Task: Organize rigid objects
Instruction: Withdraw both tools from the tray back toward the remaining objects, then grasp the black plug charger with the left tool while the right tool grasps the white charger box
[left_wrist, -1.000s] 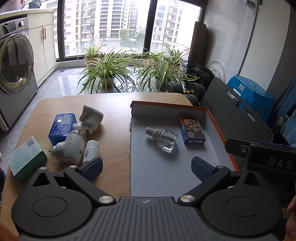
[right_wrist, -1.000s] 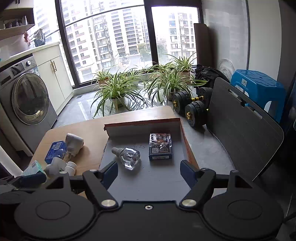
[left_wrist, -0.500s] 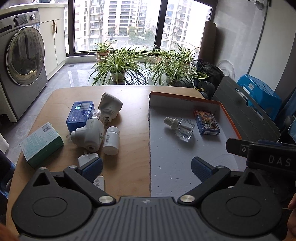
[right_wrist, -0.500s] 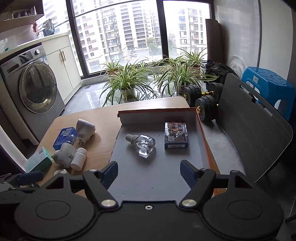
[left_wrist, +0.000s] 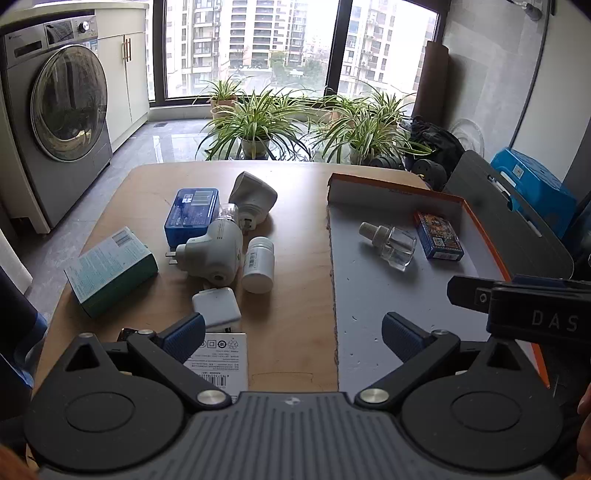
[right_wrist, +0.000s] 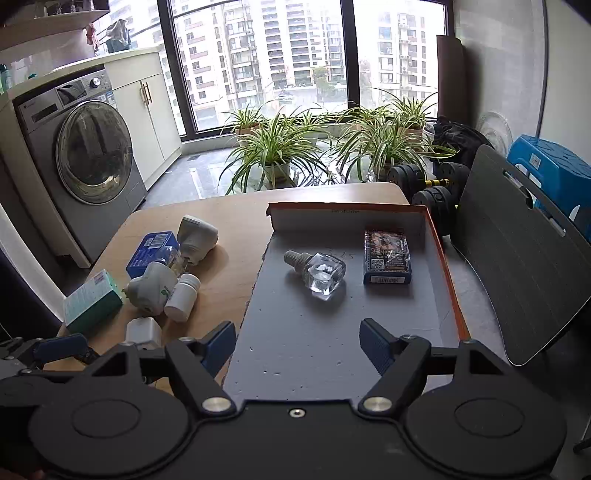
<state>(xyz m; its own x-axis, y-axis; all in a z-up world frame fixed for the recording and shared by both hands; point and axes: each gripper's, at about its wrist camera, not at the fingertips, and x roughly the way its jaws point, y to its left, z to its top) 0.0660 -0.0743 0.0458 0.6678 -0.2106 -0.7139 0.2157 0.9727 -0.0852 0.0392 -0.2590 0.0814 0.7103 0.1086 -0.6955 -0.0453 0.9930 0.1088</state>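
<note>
Both grippers are held above the near edge of a wooden table (left_wrist: 295, 192), each pointed downward at the tabletop. The left gripper (left_wrist: 293, 334) is seen spread wide, with nothing between its blue pads (left_wrist: 184, 332); bare wood and the left edge of the tray (left_wrist: 369, 295) lie in the gap. The right gripper (right_wrist: 297, 343) is likewise spread, empty, and poised over the grey floor of the tray (right_wrist: 332, 332).

Inside the tray, well beyond the right gripper, a clear bottle (right_wrist: 317, 271) is laid on its side with its cap turned to the far left, and a card pack (right_wrist: 386, 256) is lying flat just to its right; the two are near each other but apart.

The loose things are gathered on the bare wood left of the tray. A white charger (left_wrist: 216, 304) is found just beyond the left pad of the left gripper, and a white box (left_wrist: 219, 356) is partly hidden under that same pad. Farther off, a pill bottle (left_wrist: 258, 264) is lying beside a grey plug-in (left_wrist: 214, 254), seemingly touching it. Behind these a blue box (left_wrist: 192, 216) and a second plug-in (left_wrist: 253, 197) are set, and a green box (left_wrist: 110, 271) is placed at the far left.
</note>
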